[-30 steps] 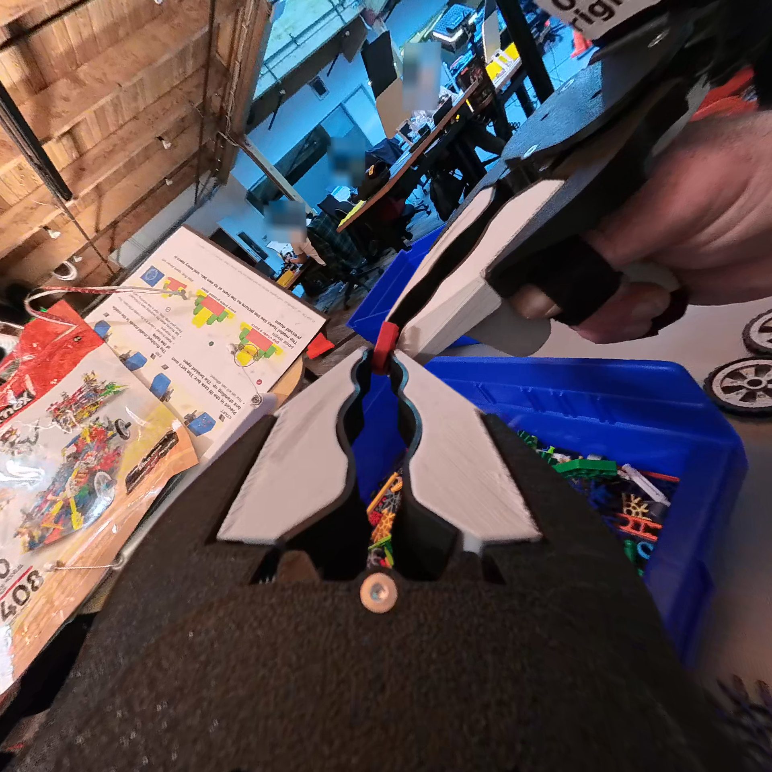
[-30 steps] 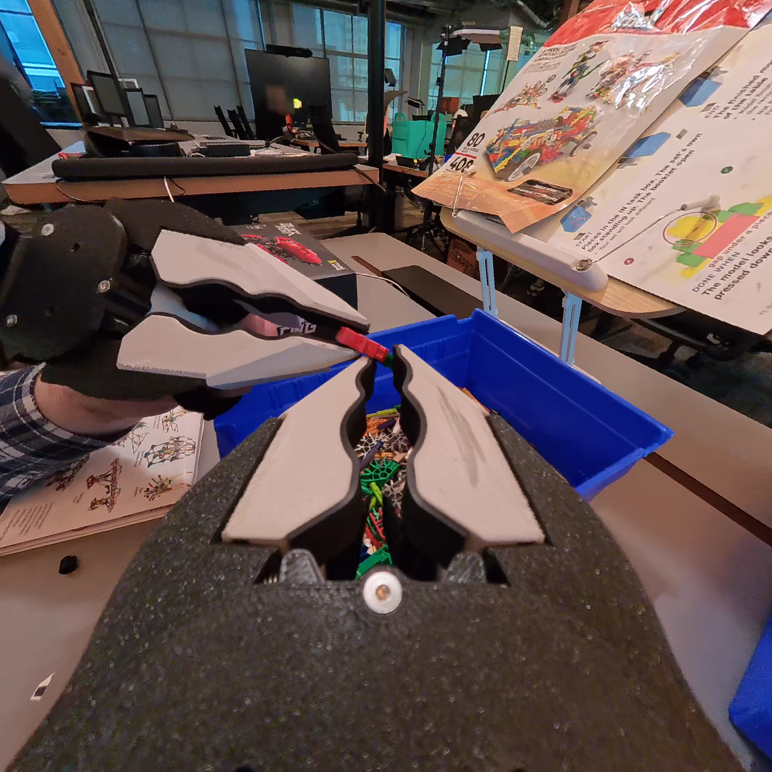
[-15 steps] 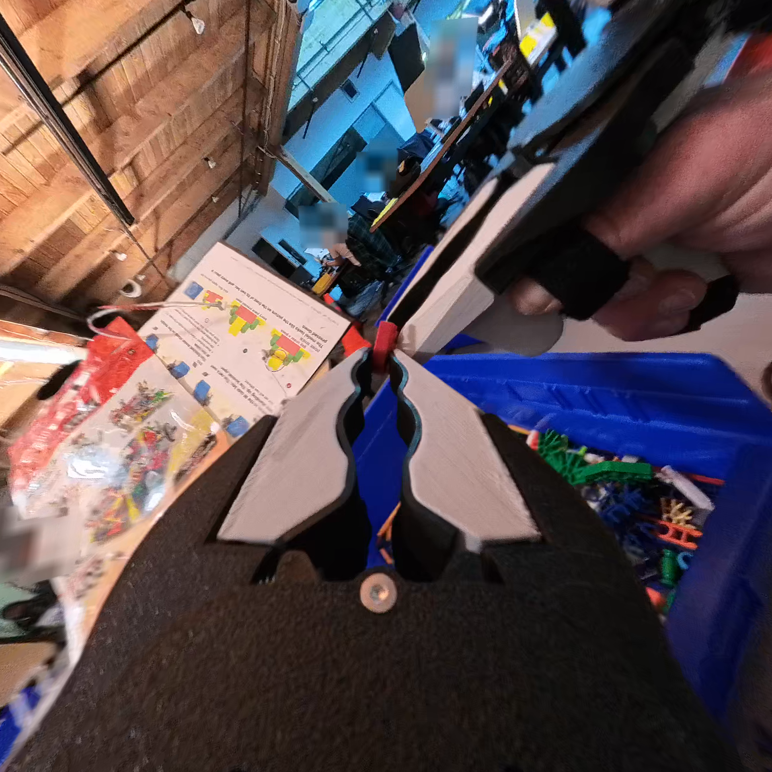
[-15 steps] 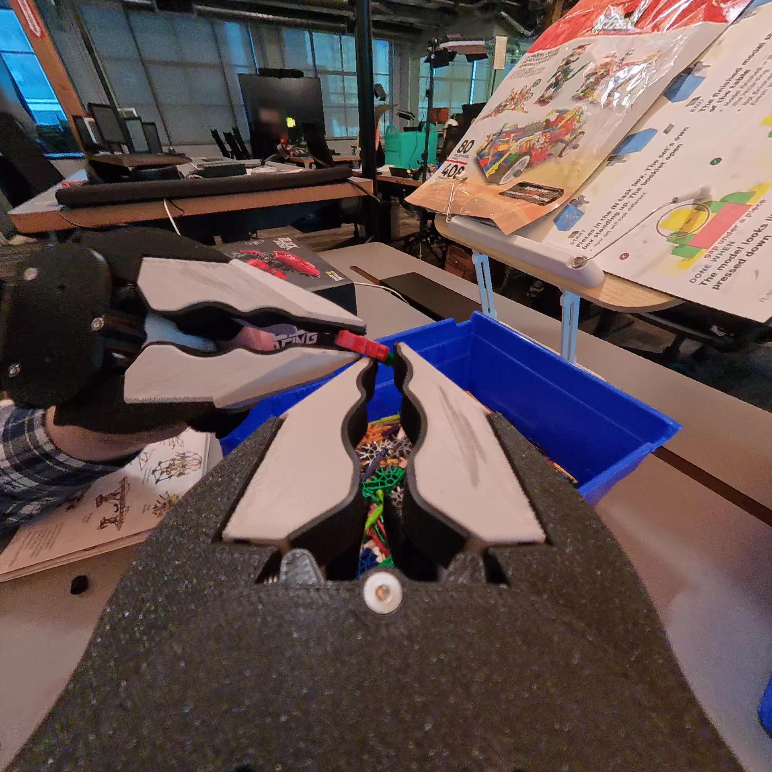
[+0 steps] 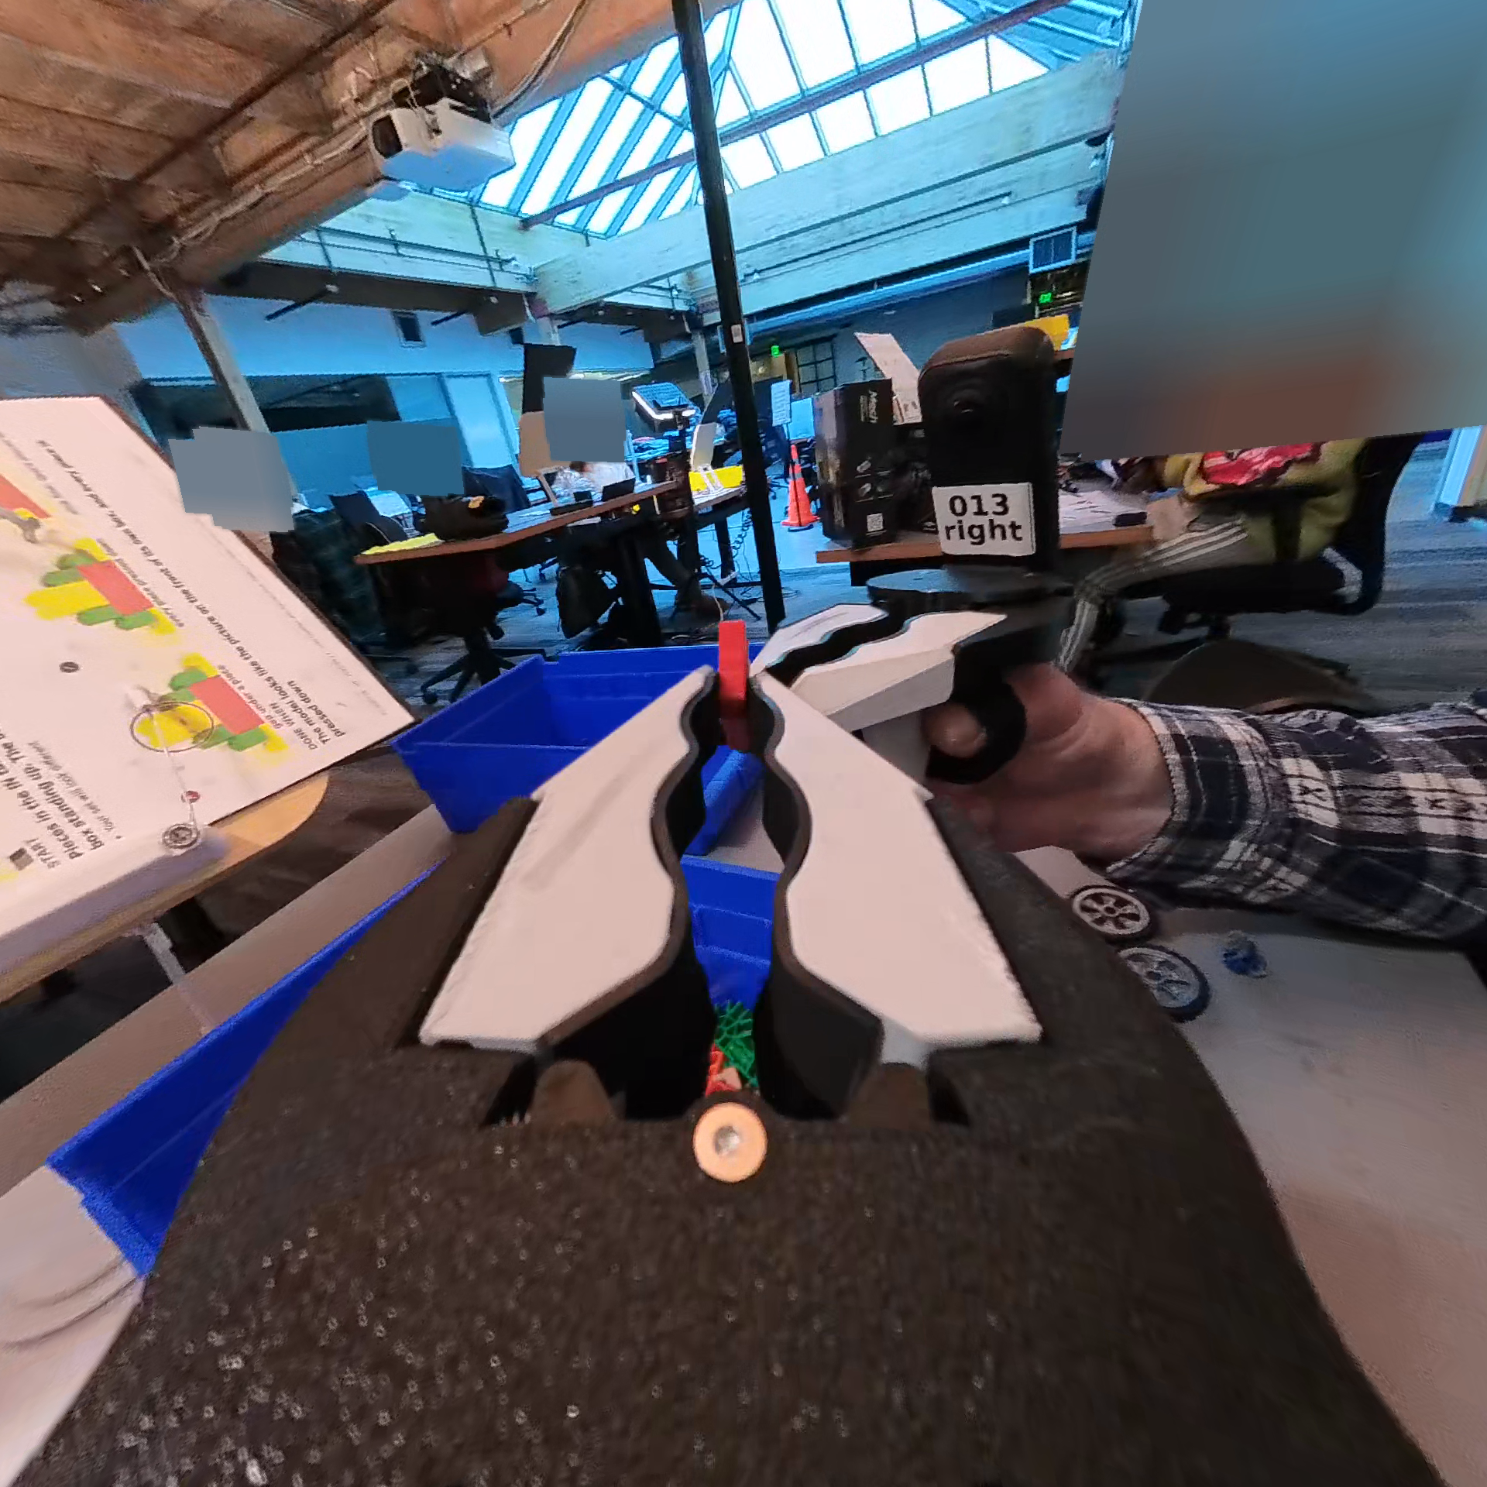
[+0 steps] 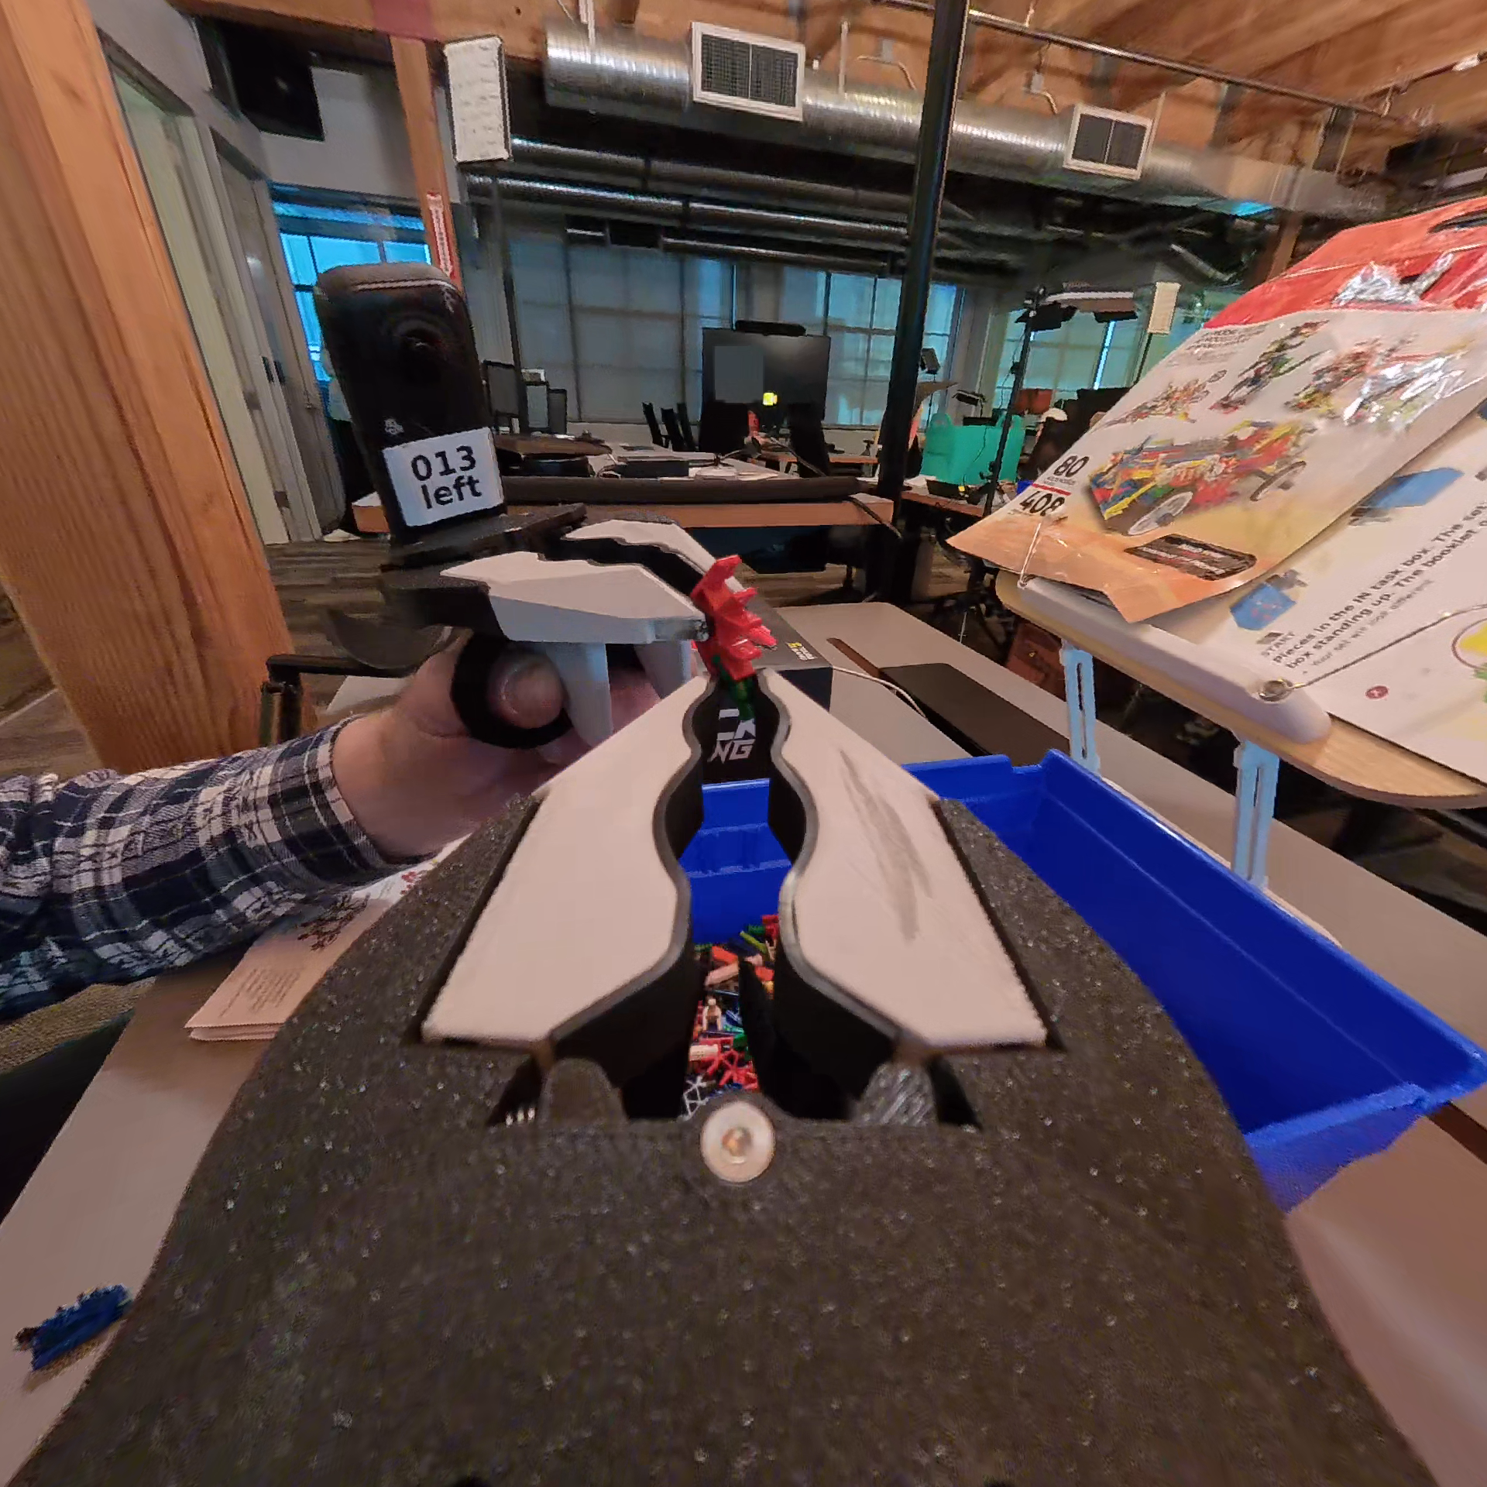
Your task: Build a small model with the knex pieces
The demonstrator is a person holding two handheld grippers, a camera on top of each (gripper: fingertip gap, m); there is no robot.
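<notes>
A small red plastic toothed connector piece [image 6: 728, 624] sits pinched at the tips of the left gripper [image 5: 732, 700], whose grey jaws are closed on it; in the left wrist view it shows edge-on as a red upright strip at 12 o'clock of the fingers. In the right wrist view the right gripper [image 6: 734, 698] has its jaws closed on a thin green rod [image 6: 739, 690] that joins the red piece from below, so both tools meet at one small assembly held in the air. Beneath them lies the open blue plastic bin [image 6: 1207, 901], full of mixed coloured construction pieces [image 6: 728, 1006], standing on a pale grey tabletop [image 6: 1368, 1303]. At 2 o'clock in the right view a tilted wooden stand [image 6: 1368, 772] carries a printed instruction sheet [image 5: 161, 644] and a bagged toy pack [image 6: 1207, 467]; at 8 o'clock a folded paper booklet [image 6: 265, 990] lies under the plaid sleeve. Two black spoked toy wheels [image 5: 1134, 941] rest on the table at 4 o'clock in the left view. Behind is an open workshop with desks, chairs, timber beams and a skylight. Against the pictures of a second ago, both grippers have lifted and levelled: the left view now looks across the room, not into the bin, and the right gripper has turned from lying sideways to upright. Open air surrounds the joined tips; the bin rim and the stand's edge are the nearest obstacles.
</notes>
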